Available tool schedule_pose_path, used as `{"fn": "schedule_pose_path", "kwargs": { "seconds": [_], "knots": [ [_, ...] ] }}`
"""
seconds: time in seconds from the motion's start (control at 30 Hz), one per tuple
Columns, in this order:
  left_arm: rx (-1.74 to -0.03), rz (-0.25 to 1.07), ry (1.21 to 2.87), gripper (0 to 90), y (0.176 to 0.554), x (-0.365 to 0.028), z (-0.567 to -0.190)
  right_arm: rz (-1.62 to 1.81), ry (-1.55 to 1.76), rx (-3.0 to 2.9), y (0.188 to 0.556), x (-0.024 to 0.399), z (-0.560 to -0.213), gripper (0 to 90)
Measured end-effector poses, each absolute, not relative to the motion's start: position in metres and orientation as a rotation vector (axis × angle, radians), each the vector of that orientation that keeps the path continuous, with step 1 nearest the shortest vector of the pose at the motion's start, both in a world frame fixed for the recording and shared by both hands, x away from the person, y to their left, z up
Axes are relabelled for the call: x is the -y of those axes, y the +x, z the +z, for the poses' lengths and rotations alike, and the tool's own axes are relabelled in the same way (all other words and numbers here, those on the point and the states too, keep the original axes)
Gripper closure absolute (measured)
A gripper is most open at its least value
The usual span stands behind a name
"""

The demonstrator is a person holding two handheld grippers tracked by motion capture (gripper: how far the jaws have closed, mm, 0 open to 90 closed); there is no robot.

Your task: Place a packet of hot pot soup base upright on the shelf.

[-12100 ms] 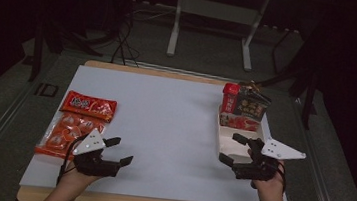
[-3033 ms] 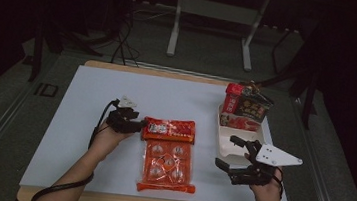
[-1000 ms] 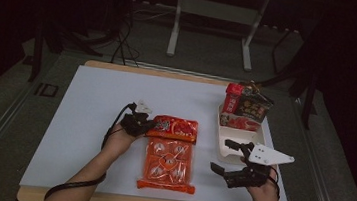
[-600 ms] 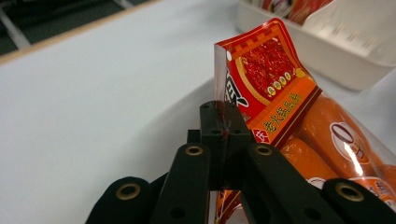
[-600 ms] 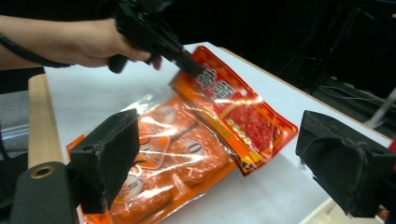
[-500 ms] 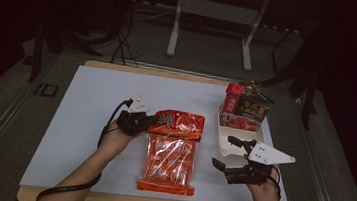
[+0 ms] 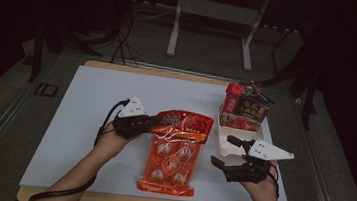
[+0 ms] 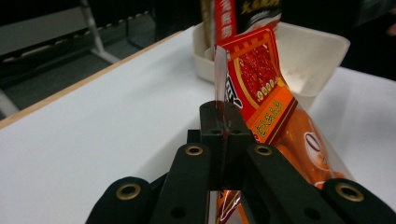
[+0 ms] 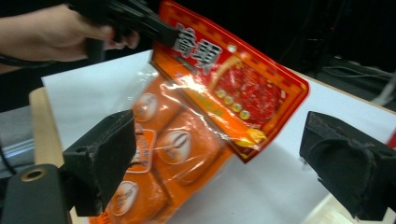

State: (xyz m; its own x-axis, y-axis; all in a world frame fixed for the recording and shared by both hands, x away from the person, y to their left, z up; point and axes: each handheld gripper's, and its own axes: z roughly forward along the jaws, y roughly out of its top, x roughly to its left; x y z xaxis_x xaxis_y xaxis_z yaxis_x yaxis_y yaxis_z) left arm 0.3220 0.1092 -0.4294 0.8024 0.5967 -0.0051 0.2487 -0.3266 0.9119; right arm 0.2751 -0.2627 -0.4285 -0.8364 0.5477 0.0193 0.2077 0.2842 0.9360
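Observation:
An orange snack bag (image 7: 173, 155) with a red header lies lengthwise at the middle of the white table. Its far end is lifted off the surface while its near end rests on the table. My left gripper (image 7: 156, 123) is shut on the header's left corner. In the left gripper view the jaws (image 8: 223, 126) pinch the bag's thin edge (image 8: 266, 88). My right gripper (image 7: 224, 150) stands open to the right of the bag, with nothing between its pads. Between its jaws (image 9: 224, 158) I see the raised bag (image 9: 233, 84) and the left gripper (image 9: 154, 30) holding it.
A white tray (image 7: 233, 136) sits at the table's right side, just beyond my right gripper. Red snack packs (image 7: 246, 107) stand in its far end. The tray's rim (image 8: 317, 51) lies behind the held bag. Dark stands and cables are on the floor beyond the table.
My left gripper has risen with the bag's header, so the far end of the bag has come up off the table. The right gripper has stayed put.

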Motion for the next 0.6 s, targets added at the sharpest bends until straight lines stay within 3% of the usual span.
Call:
{"fn": "schedule_pose_path", "kwargs": {
  "seconds": [0.6],
  "knots": [
    [-0.435, 0.355, 1.84, 90.0, 0.301, -0.121, -0.421, 1.604, 0.765, -2.224, 0.3, 0.255, -0.426, 12.4]
  ]
}}
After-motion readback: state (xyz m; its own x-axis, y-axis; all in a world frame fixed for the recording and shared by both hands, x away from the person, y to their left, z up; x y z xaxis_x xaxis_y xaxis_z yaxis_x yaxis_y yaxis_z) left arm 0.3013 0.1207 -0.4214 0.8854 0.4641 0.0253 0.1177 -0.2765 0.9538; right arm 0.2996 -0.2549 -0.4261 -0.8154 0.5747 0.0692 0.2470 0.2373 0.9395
